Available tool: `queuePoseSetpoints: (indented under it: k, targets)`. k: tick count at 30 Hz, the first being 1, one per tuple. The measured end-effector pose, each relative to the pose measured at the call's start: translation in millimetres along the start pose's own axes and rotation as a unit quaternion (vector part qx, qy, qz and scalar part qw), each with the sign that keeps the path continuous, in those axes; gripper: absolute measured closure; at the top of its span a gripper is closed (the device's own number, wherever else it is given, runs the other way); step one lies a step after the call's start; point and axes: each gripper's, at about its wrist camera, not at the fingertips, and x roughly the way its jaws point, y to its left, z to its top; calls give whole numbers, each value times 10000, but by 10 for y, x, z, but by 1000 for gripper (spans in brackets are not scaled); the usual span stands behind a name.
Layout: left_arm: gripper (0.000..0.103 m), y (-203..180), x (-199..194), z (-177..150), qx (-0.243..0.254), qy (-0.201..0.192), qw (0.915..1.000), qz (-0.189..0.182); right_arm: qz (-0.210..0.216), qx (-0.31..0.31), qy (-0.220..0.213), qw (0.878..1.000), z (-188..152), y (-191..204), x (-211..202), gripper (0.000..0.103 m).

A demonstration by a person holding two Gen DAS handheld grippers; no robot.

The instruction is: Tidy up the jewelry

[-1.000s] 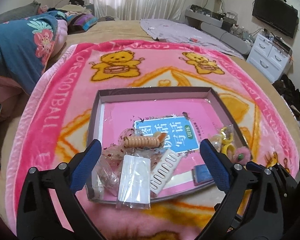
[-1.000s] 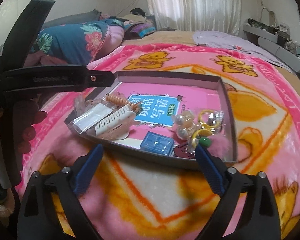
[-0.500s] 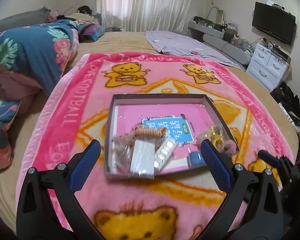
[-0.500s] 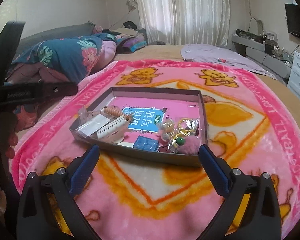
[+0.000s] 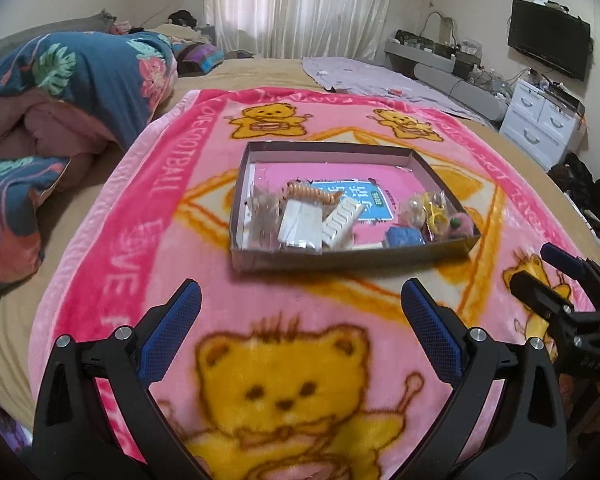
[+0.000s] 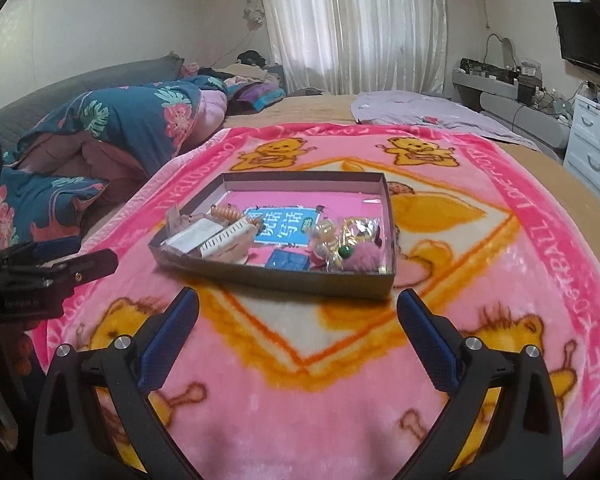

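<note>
A shallow grey box [image 5: 352, 261] [image 6: 284, 277] lies on a pink bear blanket [image 5: 148, 184] [image 6: 500, 248]. It holds small bagged items [image 5: 302, 222] [image 6: 198, 238], a white comb [image 5: 342, 220], an orange spiral hair tie [image 5: 310, 193], a blue square piece [image 5: 404, 237] [image 6: 288, 259] and a pile of yellow and pink trinkets [image 5: 436, 214] [image 6: 350, 244]. My left gripper [image 5: 300, 322] is open and empty, well short of the box. My right gripper [image 6: 298, 320] is open and empty, also short of the box.
A blue floral quilt [image 5: 68, 80] [image 6: 132, 124] is heaped at the left. A lilac sheet [image 5: 372, 80] lies at the far side of the bed. White drawers [image 5: 540, 124] and a TV [image 5: 548, 38] stand at the right.
Both grippers have pulled back and up from the box, which now looks smaller and farther. Both stay open and empty.
</note>
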Motion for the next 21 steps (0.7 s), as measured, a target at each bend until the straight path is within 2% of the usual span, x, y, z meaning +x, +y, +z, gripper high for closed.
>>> queuePoseSetpoints:
  k: [9,21]
  targets:
    - [9,-41,-17,-305,21,85,10000,-14,-79,113,104,9999,-186,-37,-62,4]
    - [9,-85,71,-361,64,147,9998,-67,-76,116,190,9997,-244,-31,-32,4]
